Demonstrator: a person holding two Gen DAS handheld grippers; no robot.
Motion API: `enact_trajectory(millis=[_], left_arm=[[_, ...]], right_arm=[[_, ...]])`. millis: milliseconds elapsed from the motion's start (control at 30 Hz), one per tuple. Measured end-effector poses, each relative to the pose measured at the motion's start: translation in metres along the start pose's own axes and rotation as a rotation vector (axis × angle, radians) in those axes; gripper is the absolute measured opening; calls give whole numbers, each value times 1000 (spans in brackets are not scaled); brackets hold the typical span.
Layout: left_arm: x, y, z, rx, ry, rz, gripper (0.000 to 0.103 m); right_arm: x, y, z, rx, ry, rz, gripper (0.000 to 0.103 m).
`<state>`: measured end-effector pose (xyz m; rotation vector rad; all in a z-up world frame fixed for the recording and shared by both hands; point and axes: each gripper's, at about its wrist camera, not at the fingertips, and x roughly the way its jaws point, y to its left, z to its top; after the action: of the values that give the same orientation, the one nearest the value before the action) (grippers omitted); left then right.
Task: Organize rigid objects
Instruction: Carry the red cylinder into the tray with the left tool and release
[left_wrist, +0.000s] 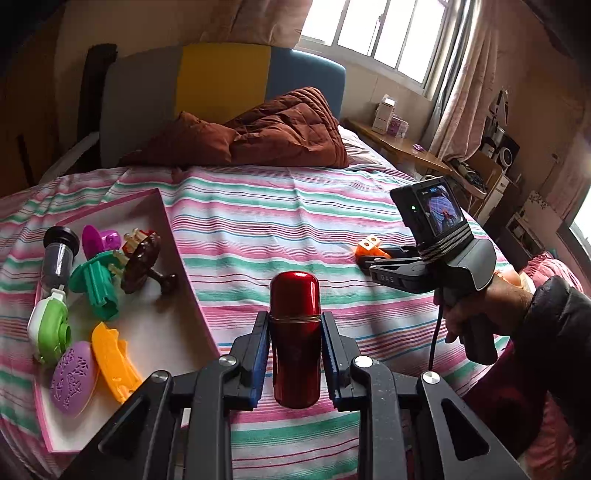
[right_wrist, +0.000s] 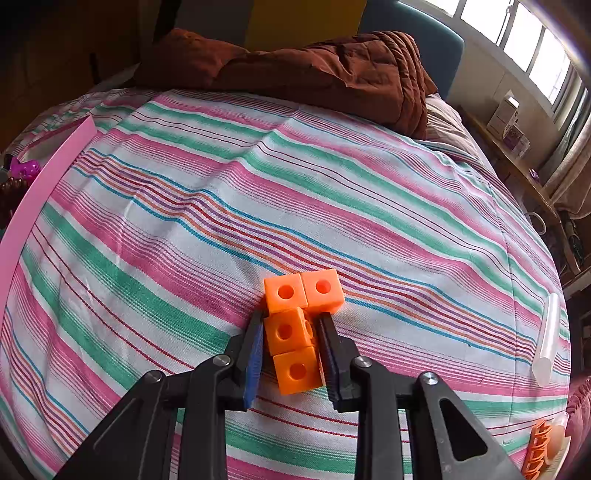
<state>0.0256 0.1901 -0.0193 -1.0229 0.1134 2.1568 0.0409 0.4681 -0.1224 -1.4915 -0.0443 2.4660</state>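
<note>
Left claw (left_wrist: 295, 350): its blue-padded fingers (left_wrist: 258, 354) sit on either side of the red flask (left_wrist: 294, 338); the pads look close against the flask's body, but firm contact cannot be told.
Red flask: glossy metal, domed cap, lying lengthwise between the claw fingers over the striped bedsheet (left_wrist: 288, 218), just right of the tray.
Right claw (right_wrist: 291, 350): closed around the orange block piece (right_wrist: 295, 332), pinching its lower cubes between the blue pads.
Orange block piece: four linked cubes with round holes, two cubes side by side at the far end and two in line toward the camera; it rests on the bedsheet. In the left wrist view it shows as a small orange shape (left_wrist: 371, 249) at the tip of the right claw (left_wrist: 369, 258).
Pink tray (left_wrist: 162, 221): shallow, white inside, on the bed left of the flask; it holds a dark clear-bodied cylinder (left_wrist: 59, 254), a purple toy (left_wrist: 101, 240), a teal plastic part (left_wrist: 94, 280), a brown piece (left_wrist: 142, 264), a green and white piece (left_wrist: 50, 325), a purple oval mould (left_wrist: 72, 373) and an orange curved piece (left_wrist: 112, 360).
Writing: raised letters on the right claw's arm, too blurred to read for sure.
Camera screen (left_wrist: 445, 210): lit, strapped above the right claw.
Right hand (left_wrist: 476, 314): wrapped on the black handle.
Brown quilt (left_wrist: 266, 133): bunched at the head of the bed.
Translucent stick (right_wrist: 546, 339): lying on the sheet well right of the blocks.
</note>
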Motion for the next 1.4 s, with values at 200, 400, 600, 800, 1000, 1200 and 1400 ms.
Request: enact_trajectory(millis=[200, 400, 600, 800, 1000, 1200, 1400], left_arm=[[-28, 59, -7, -129, -16, 70, 26], [-47, 115, -15, -267, -25, 141, 26], [-37, 121, -4, -307, -12, 97, 26], [-1, 110, 12, -297, 42, 60, 26], [29, 106, 9, -303, 123, 58, 27], [34, 110, 3, -293, 137, 96, 27], [17, 106, 5, -242, 87, 124, 29]], right_arm=[[0, 1, 0, -9, -2, -7, 28], [0, 3, 0, -22, -2, -18, 28], [0, 4, 1, -36, -2, -27, 28], [0, 5, 1, -47, -4, -33, 28], [0, 5, 2, -59, -5, -37, 28], [0, 5, 2, -65, -5, -39, 28], [0, 6, 2, -70, -7, -42, 28]])
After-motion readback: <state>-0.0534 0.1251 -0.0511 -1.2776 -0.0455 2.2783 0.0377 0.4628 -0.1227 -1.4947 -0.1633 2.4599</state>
